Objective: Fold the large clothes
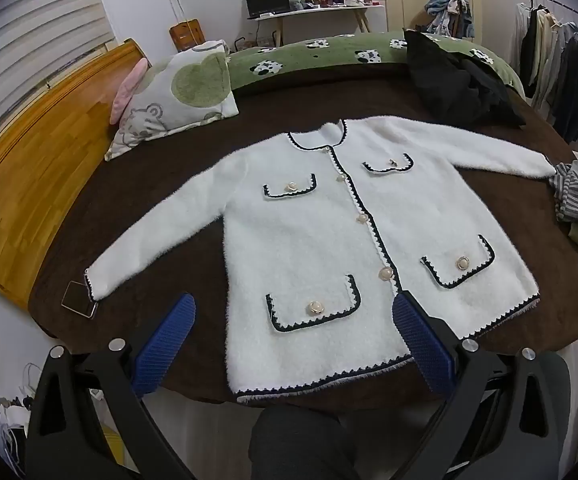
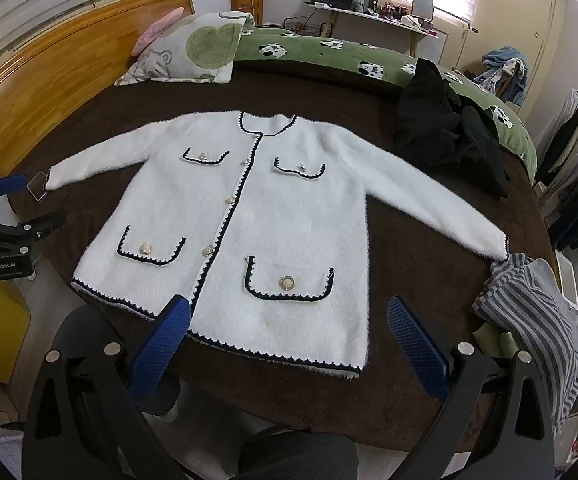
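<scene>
Brown bedding [image 1: 161,184] carries my white cardigan [image 1: 309,240], flat and face up, hem at the near edge, sleeves spread toward both side edges. My left gripper [image 1: 293,344] and right gripper [image 2: 289,344] hover wide apart over the hem, holding nothing. I judge the left sleeve [image 1: 149,248] should fold across the chest first, pinched at its cuff near the phone [image 1: 79,299].

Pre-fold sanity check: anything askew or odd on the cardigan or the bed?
Mostly fine: the white cardigan lies flat, buttoned, sleeves spread. Two oddities: its upper chest pocket shows a small metal piece where the others carry pearl buttons, and a phone lies touching one cuff, where it could snag a sleeve fold.
</scene>
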A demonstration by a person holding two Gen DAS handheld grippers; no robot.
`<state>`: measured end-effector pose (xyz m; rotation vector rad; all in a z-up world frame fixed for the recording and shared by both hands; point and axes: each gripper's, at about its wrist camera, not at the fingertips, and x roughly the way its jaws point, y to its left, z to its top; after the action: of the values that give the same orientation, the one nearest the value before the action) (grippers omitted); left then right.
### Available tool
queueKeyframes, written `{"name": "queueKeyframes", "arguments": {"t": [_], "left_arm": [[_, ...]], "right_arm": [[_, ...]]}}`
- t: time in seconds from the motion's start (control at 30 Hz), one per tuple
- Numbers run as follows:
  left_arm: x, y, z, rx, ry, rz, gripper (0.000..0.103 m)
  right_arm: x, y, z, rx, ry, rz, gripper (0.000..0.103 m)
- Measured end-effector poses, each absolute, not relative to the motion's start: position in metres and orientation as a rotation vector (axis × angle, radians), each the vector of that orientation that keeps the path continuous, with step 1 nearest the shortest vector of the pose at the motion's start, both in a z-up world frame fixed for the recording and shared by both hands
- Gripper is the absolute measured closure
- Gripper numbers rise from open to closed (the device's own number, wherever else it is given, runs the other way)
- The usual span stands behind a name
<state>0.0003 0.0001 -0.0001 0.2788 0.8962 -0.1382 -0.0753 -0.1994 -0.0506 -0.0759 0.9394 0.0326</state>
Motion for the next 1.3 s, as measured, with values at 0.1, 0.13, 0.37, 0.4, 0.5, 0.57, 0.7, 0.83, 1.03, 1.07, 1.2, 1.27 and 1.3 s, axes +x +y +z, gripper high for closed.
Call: {"name": "queueKeyframes", "arguments": {"t": [0.1, 0.13, 0.37, 0.4, 0.5, 0.57, 0.7, 0.83, 1.03, 1.07, 1.2, 1.27, 1.3], "left_arm": [[0.0005, 0.0001, -0.0002, 0.280, 0.892, -0.137, 0.006], [0.0001, 0.0002, 0.0000, 0.277, 0.889, -0.137, 0.006], [0.0005, 0.0005, -0.0002, 0.279, 0.888, -0.134, 0.006], [0.0008, 0.0007, -0.0004, 0.279, 0.889, -0.134, 0.006], [0.0020, 0.0026, 0.0020, 0.278, 0.891, -0.135, 0.006], [0.0005, 0.0044, 0.0035, 0.278, 0.889, -0.134, 0.006], [0.0012, 0.0056, 0.0044, 0.277, 0.889, -0.133, 0.006], [0.0022, 0.0057, 0.0041, 0.279, 0.890, -0.134, 0.006], [0.0011, 0.0047, 0.0029, 0.278, 0.887, -0.131, 0.006], [0.0011, 0.0045, 0.0030, 0.278, 0.888, -0.131, 0.006], [0.0012, 0.0047, 0.0032, 0.279, 0.888, -0.129, 0.006], [0.0011, 0.0045, 0.0031, 0.280, 0.887, -0.129, 0.006], [0.0010, 0.0046, 0.0030, 0.279, 0.887, -0.129, 0.006]], "right_arm": [[-0.0751, -0.1995, -0.0507, -0.073, 0.942, 0.033, 0.006], [-0.0749, -0.1995, -0.0508, -0.074, 0.942, 0.033, 0.006], [-0.0717, -0.2020, -0.0524, -0.072, 0.947, 0.031, 0.006], [-0.0747, -0.1990, -0.0503, -0.077, 0.938, 0.031, 0.006], [-0.0745, -0.1990, -0.0503, -0.076, 0.939, 0.030, 0.006], [-0.0742, -0.1989, -0.0504, -0.074, 0.940, 0.031, 0.006], [-0.0743, -0.1988, -0.0499, -0.075, 0.939, 0.032, 0.006], [-0.0742, -0.1986, -0.0497, -0.076, 0.939, 0.032, 0.006], [-0.0741, -0.1984, -0.0493, -0.075, 0.940, 0.032, 0.006], [-0.0742, -0.1983, -0.0490, -0.075, 0.939, 0.032, 0.006], [-0.0744, -0.1986, -0.0493, -0.075, 0.939, 0.032, 0.006], [-0.0743, -0.1986, -0.0494, -0.075, 0.940, 0.032, 0.006], [-0.0745, -0.1986, -0.0494, -0.076, 0.939, 0.032, 0.006]]}}
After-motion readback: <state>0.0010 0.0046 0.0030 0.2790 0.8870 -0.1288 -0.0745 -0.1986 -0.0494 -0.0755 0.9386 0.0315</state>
